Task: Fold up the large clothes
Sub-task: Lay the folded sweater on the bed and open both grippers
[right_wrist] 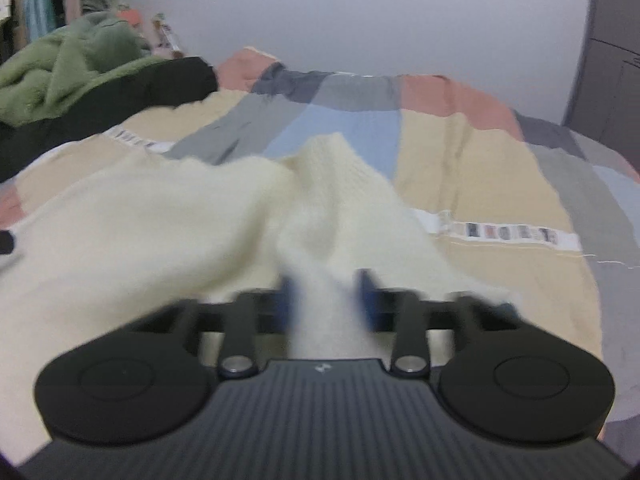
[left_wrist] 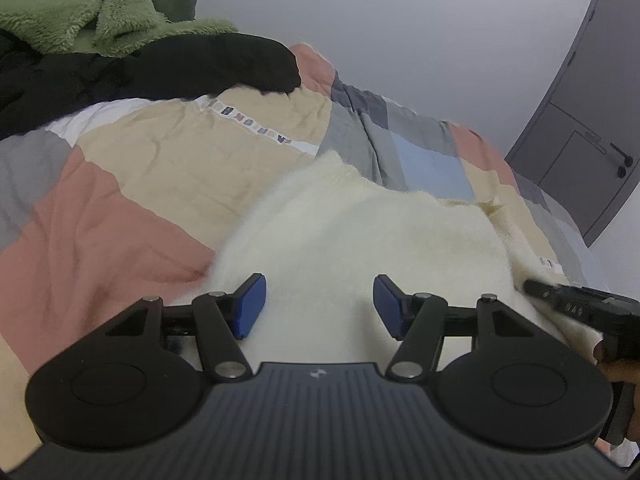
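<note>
A cream fuzzy sweater point(left_wrist: 360, 232) lay spread on the bed, over a patchwork quilt point(left_wrist: 120, 208) of pink, tan, grey and blue blocks. It covered the near part of the bed, and one ribbed end reached up toward the bed's middle.

The left claw point(left_wrist: 319, 306) hung just above the sweater's flat body. Its blue pads point(left_wrist: 250, 304) stood well apart with only the fabric's surface showing between them, gripping nothing.

The right claw point(right_wrist: 328, 300) was clenched on a bunched ridge of the sweater point(right_wrist: 312, 240). The cream knit rose in a narrow fold between its blue pads point(right_wrist: 366, 298), which pressed it from both sides. That view was blurred, so the fine edges of the fold could not be made out. In the left wrist view the right claw point(left_wrist: 532, 286) showed at the sweater's right-hand edge, its dark tip buried in the fluff.

Toward the bed's far left corner a green fleece blanket point(left_wrist: 80, 4) was heaped on a black garment point(left_wrist: 180, 64). A dark grey door point(left_wrist: 580, 120) stood beyond the bed's right side.
</note>
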A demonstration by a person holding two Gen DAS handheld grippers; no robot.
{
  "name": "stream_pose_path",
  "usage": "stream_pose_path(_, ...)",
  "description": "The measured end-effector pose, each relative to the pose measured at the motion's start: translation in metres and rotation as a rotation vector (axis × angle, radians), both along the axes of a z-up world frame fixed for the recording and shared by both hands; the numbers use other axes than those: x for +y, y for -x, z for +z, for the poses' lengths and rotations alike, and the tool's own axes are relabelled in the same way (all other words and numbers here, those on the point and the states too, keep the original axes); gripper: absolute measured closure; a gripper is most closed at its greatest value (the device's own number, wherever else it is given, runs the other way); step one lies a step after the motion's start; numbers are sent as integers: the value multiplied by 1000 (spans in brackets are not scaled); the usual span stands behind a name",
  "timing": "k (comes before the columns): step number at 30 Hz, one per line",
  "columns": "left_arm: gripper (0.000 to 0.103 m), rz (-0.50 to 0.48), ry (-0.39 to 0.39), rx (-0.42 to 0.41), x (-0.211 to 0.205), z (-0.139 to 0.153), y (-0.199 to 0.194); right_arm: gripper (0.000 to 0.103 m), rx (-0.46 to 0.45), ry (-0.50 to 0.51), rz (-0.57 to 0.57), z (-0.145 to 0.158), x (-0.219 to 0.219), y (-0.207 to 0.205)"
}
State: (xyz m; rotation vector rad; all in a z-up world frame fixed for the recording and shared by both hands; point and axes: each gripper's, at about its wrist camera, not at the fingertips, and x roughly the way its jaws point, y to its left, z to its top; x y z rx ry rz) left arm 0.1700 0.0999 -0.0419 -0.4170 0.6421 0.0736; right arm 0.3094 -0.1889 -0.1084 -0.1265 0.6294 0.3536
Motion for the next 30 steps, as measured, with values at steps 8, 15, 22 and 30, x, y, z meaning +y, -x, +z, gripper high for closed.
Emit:
stream_pose_path(8, 37, 13, 41, -33, 2, 9, 12, 92, -154, -119, -270, 37, -65, 5)
stream_pose_path(15, 37, 3, 35, -30, -1, 8, 12, 92, 111, -358, -465, -13, -135, -24)
stream_pose_path(22, 37, -6, 27, -15, -1, 6, 9, 75, 115, -371, -462, -13, -136, -15)
stream_pose_path(30, 37, -47, 33, -31, -14, 20, 33, 52, 42, -337, -367, 24, -118, 32)
